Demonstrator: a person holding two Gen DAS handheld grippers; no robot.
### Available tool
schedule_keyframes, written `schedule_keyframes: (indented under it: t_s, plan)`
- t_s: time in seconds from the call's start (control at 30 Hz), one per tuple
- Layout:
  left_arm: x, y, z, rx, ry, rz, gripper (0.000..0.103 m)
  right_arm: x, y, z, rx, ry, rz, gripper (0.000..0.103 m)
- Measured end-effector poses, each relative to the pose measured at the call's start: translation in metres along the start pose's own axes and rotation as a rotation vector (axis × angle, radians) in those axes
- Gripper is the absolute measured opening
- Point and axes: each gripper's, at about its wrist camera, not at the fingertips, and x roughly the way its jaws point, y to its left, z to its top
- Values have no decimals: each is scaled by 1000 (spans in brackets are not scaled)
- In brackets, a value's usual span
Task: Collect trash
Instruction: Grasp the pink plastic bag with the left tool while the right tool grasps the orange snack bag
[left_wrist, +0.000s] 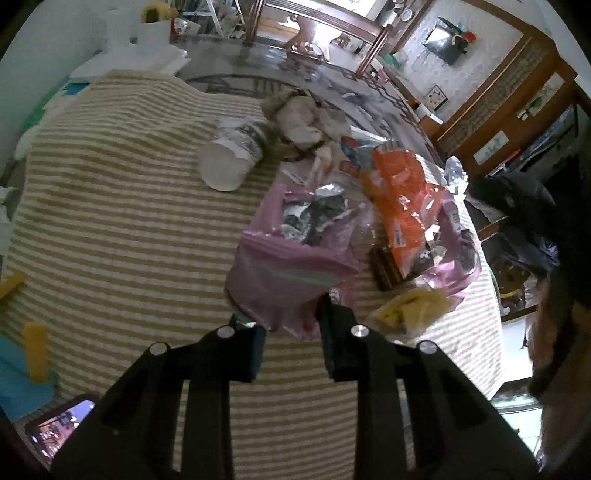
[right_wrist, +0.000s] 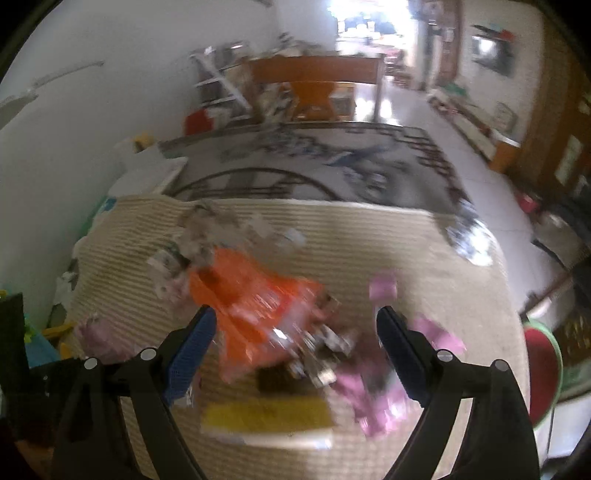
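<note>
In the left wrist view, the left gripper was clamped on the near edge of a pink plastic bag, which bunched up between its black fingers. The bag lay open just ahead of the gripper on a striped cloth, with crumpled foil showing in its mouth. Ahead and to the right of the gripper an orange wrapper lay partly in the bag's opening, with a dark brown wrapper against its near end. A yellow wrapper lay on the cloth just right of the gripper. Farther ahead and to the left, a white cup lay on its side, and beyond it sat a heap of crumpled tissues.

The right wrist view was blurred. The right gripper hung over the cloth with its jaws spread wide and nothing pinched between them. The orange wrapper lay ahead between the jaws, nearer the left finger. The pink bag spread beside the right finger. The yellow wrapper lay flat, close under the gripper, with the brown wrapper just beyond it. The tissues were farther ahead to the left.
</note>
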Motion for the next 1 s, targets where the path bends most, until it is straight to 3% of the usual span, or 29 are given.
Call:
schedule_keyframes:
  t_s: [0.17, 0.37, 0.57, 0.63, 0.87, 0.93, 1.0]
  plan:
    - [2, 13, -1, -35, 25, -9, 25, 29, 19, 19, -100, 74, 50, 89]
    - [16, 23, -1, -105, 49, -16, 31, 54, 35, 16, -165, 142, 91, 89]
    - [30, 30, 3, -166, 59, -15, 50, 60, 33, 13, -154, 151, 88, 89]
    - [35, 30, 6, -188, 67, -21, 50, 60, 31, 14, -150, 151, 87, 87]
    - [49, 31, 8, -234, 98, -37, 50, 59, 31, 21, -140, 141, 89, 88]
    - [51, 33, 8, -240, 108, -37, 42, 63, 31, 21, -140, 152, 91, 88]
    - [52, 35, 7, -232, 114, -33, 27, 68, 31, 20, -135, 176, 107, 75]
